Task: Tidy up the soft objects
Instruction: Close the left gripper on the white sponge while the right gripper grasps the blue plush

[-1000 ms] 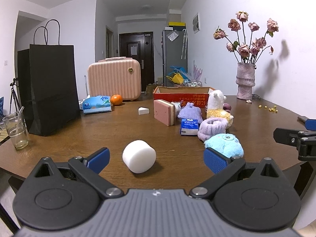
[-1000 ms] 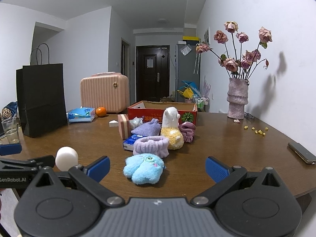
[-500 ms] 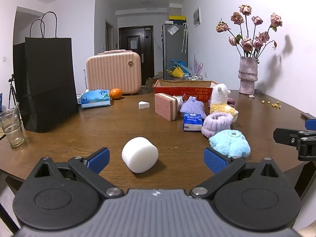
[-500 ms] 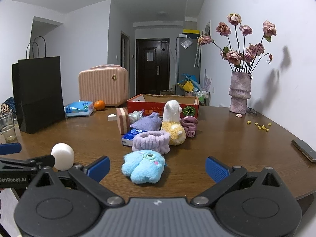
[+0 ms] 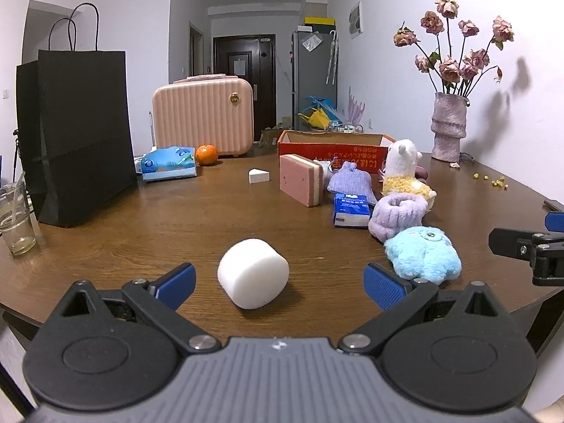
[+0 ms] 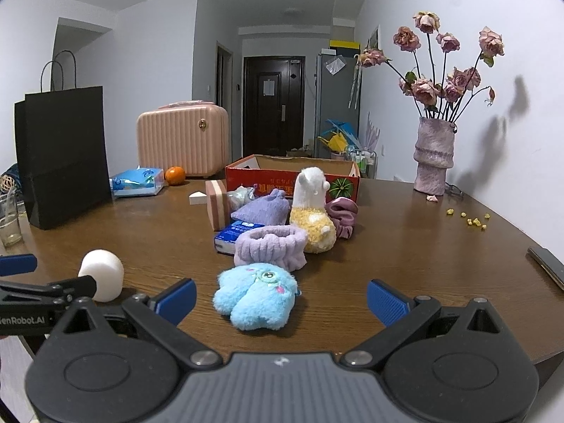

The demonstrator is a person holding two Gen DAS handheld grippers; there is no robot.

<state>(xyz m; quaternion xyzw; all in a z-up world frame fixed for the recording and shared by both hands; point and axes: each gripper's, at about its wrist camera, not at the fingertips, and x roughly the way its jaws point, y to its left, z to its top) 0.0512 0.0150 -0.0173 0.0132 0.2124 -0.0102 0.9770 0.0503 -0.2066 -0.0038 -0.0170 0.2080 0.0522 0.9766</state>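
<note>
Now both spread tools [image 5: 278, 283] [image 6: 280, 298] have edged nearer the white foam cylinder [image 5: 253, 273] and blue plush [image 6: 255, 294], readying grasps.

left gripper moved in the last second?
Yes. The left gripper has come forward toward the white foam cylinder, which sits nearer its open jaws; the black paper bag has also slid lower-left.

— How do the two tools look?
— The left gripper [image 5: 278, 283] and the right gripper [image 6: 280, 298] are alike: grey ribbed body, black linkage arms with silver screws, two round black discs, blue ribbed pads [image 6: 386, 301].
— Any marking?
— White "enRobot.AI" letters, left of the right tongs.
</note>
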